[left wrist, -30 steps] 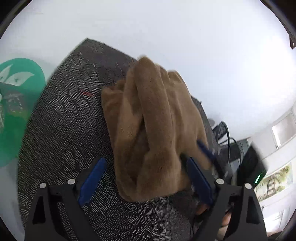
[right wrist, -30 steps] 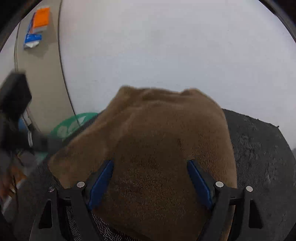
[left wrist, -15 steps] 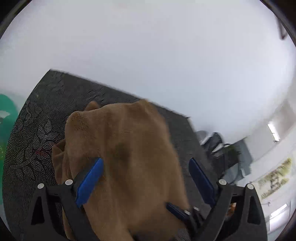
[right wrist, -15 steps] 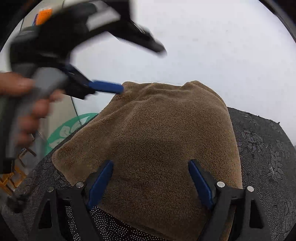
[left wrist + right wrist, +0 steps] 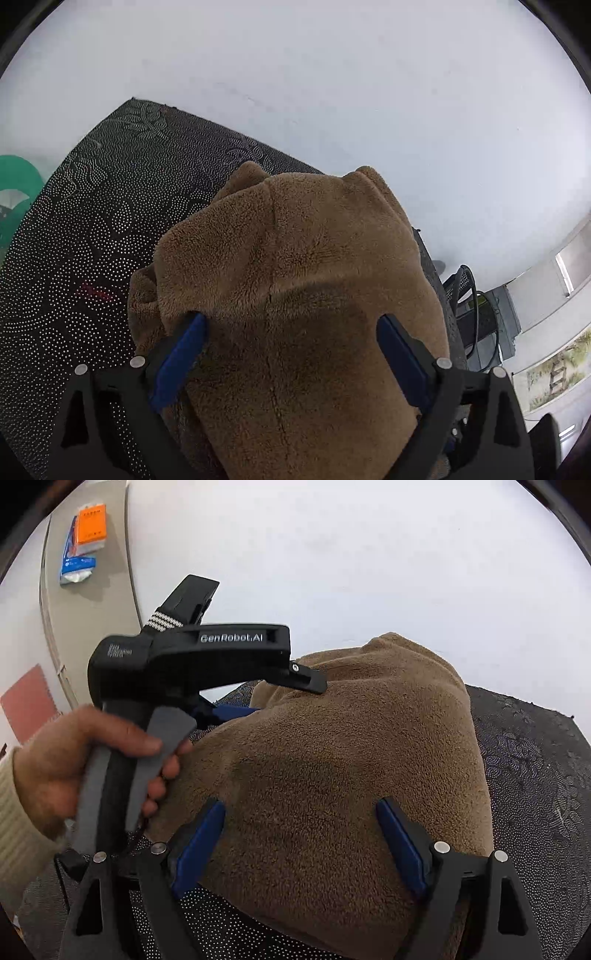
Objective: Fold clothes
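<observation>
A brown fleece garment (image 5: 303,280) lies bunched in a folded heap on a black dotted mat (image 5: 92,229). My left gripper (image 5: 291,328) hangs over its near part, jaws wide apart with the fleece between them; the left pad (image 5: 184,350) touches a fold at the garment's edge. In the right wrist view the garment (image 5: 332,768) fills the middle. There the left gripper (image 5: 288,699), held by a hand (image 5: 74,760), reaches onto the garment's far left edge. My right gripper (image 5: 299,816) stands open just above the near side of the fleece.
The mat (image 5: 535,775) lies on a white table (image 5: 332,92). A green object (image 5: 14,192) sits at the left edge. Cables and equipment (image 5: 476,314) stand off the table to the right. Orange and blue packets (image 5: 83,542) lie on a beige surface far left.
My left gripper swung from beside the garment to over its top. In the right wrist view it came in from the left and settled on the far left edge.
</observation>
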`<state>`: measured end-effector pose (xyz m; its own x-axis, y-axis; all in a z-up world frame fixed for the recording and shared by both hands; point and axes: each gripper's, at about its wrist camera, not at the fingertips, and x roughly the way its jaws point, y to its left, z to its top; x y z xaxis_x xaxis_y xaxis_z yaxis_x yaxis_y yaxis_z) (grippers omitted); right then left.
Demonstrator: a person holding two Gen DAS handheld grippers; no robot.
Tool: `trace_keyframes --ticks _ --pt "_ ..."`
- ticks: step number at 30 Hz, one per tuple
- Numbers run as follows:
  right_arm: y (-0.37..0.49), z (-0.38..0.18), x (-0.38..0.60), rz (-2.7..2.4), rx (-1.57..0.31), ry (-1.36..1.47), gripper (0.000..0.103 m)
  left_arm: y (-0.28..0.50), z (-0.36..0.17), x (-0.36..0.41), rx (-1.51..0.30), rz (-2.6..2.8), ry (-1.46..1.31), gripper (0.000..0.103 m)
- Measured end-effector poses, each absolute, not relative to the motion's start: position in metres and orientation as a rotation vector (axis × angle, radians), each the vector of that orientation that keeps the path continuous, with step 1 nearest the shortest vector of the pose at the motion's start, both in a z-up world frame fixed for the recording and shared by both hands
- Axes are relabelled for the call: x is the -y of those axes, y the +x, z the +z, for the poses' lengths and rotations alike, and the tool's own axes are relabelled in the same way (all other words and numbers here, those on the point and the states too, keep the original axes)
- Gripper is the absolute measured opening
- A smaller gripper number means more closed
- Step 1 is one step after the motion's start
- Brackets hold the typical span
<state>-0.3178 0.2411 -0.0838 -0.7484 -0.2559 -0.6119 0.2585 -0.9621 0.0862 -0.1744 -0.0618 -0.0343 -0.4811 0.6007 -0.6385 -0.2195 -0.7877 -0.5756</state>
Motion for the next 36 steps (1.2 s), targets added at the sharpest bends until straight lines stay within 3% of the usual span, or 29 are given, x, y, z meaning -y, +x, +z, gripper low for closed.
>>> trace_keyframes --ticks 9,13,18,23,27,32,36 --pt "-0.307 -0.066 -0.257 -2.682 -0.031 0.904 0.091 -0.155 -0.004 0.093 0.739 2.234 -1.188 0.096" --pt "-0.287 -0.055 -0.275 -2.695 -0.007 0.884 0.091 -0.122 0.012 0.091 0.627 2.246 -1.162 0.096" --pt "-0.281 -0.071 -0.278 -2.654 -0.090 0.976 0.091 -0.098 -0.013 0.066 0.449 2.254 -1.235 0.096" --pt "-0.279 -0.083 -0.274 -2.639 -0.123 1.020 0.092 -0.093 -0.037 0.066 0.442 2.252 -1.245 0.098" --pt "-0.278 -0.082 -0.280 -2.605 -0.096 1.017 0.092 -0.093 -0.034 0.067 0.424 2.248 -1.248 0.098" --pt "-0.283 -0.050 -0.327 -2.517 0.140 0.977 0.092 -0.099 -0.030 0.074 0.475 2.234 -1.273 0.098" --pt "-0.301 -0.015 -0.362 -2.608 0.112 0.911 0.092 -0.102 -0.007 0.083 0.544 2.256 -1.222 0.098"
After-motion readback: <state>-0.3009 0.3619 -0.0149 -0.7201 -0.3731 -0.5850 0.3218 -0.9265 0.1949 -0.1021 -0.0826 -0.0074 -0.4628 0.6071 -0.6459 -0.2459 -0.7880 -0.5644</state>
